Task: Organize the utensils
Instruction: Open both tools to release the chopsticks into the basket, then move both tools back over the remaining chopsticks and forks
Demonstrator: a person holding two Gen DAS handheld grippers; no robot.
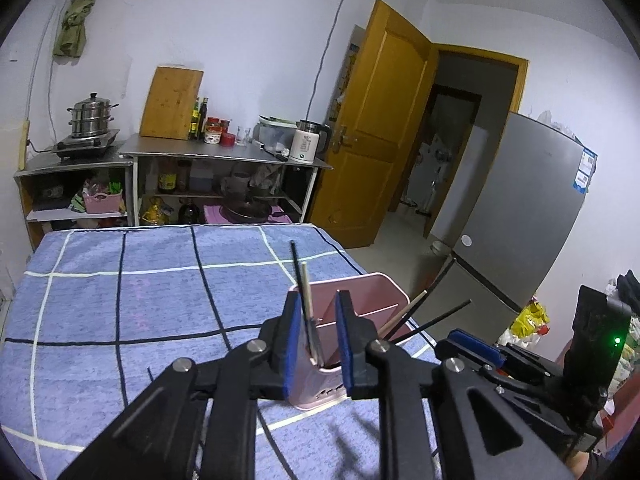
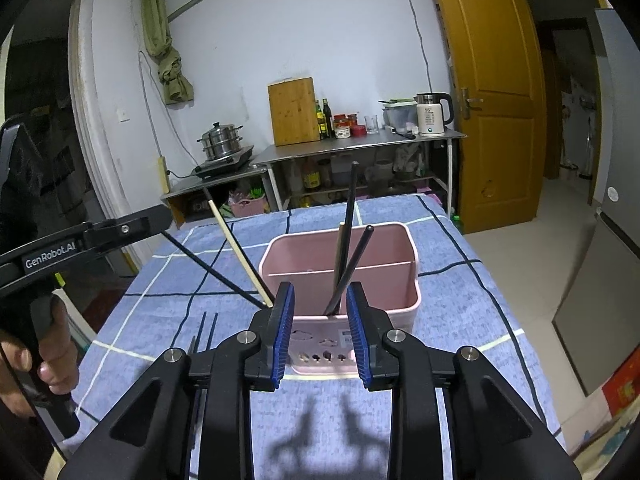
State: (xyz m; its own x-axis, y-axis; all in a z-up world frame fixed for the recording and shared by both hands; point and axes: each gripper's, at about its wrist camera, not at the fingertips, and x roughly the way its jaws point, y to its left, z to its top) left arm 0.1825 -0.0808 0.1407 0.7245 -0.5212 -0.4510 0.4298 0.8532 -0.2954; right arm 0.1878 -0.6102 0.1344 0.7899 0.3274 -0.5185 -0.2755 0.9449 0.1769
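Both grippers parked over the pink utensil holder, chopsticks already poking out of it

The left gripper (image 1: 319, 342) is spread, jaws either side of the pink holder (image 1: 362, 294), with a black and a pale chopstick (image 1: 305, 292) rising just inside its left finger, not pinched. The right gripper (image 2: 321, 336) is spread too, gripping nothing; the holder (image 2: 394, 240) sits right ahead of it on the blue checked surface (image 2: 460, 308), three sticks (image 2: 349, 236) leaning in the near compartment. A loose dark pair (image 2: 205, 334) lies on the cloth left of it.
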